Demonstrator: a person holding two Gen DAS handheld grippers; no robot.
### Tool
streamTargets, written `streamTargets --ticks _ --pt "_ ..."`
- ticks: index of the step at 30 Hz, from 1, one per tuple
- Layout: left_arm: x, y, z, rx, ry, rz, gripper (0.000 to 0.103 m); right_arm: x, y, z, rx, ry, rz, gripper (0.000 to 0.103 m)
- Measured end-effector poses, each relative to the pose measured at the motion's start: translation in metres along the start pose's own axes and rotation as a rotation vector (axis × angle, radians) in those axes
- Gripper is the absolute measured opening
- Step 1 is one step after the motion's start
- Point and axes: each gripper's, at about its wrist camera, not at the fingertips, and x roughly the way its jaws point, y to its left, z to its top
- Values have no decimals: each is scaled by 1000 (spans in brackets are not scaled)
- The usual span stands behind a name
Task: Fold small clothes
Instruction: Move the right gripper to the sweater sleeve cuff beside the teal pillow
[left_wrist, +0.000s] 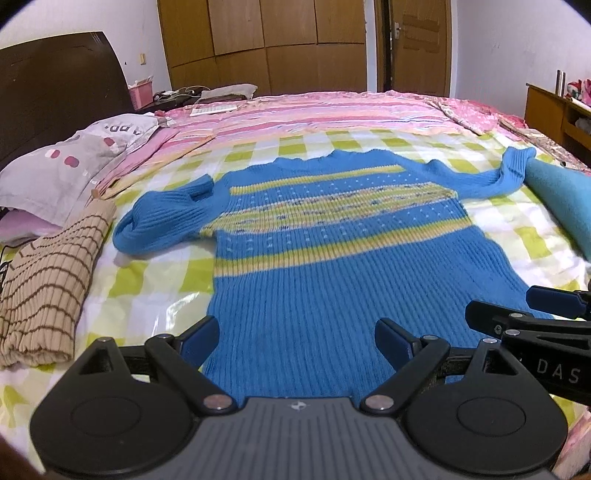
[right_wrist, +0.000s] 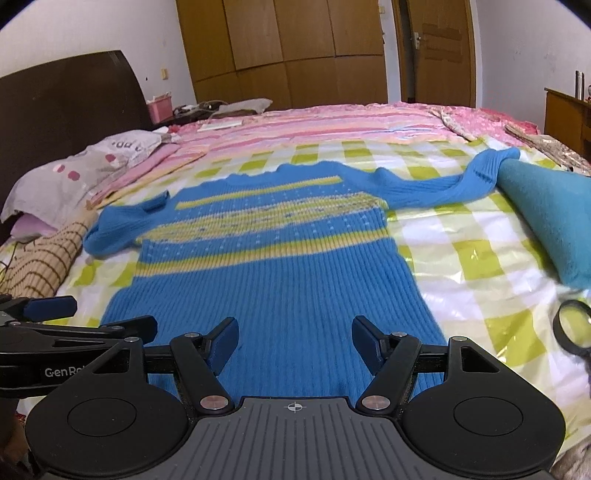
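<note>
Blue knit sweater (left_wrist: 332, 236) lies flat, face up, on the bed (left_wrist: 155, 295), hem nearest you. Left to right: tan striped garment (left_wrist: 48, 288) folded at the far left; left sleeve (left_wrist: 162, 218) doubled back on itself; right sleeve (left_wrist: 476, 181) stretched out, cuff resting on a teal cloth (left_wrist: 557, 199). Your left gripper (left_wrist: 295, 341) and right gripper (right_wrist: 293, 341) hover spread over the hem, holding nothing. Folding looks not yet begun. Next, likely pinch a sleeve and bring it across the body.

Blue ribbed sweater (left_wrist: 332, 266) with yellow stripes, spread flat on checked bed cover, hem nearest, left sleeve folded in, right sleeve outstretched
</note>
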Motion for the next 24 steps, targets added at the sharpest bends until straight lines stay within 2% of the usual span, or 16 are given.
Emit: streamTargets --ticks 24 --pt "44 -21 43 18 9 -34 95 37 -29 33 56 -6 -33 69"
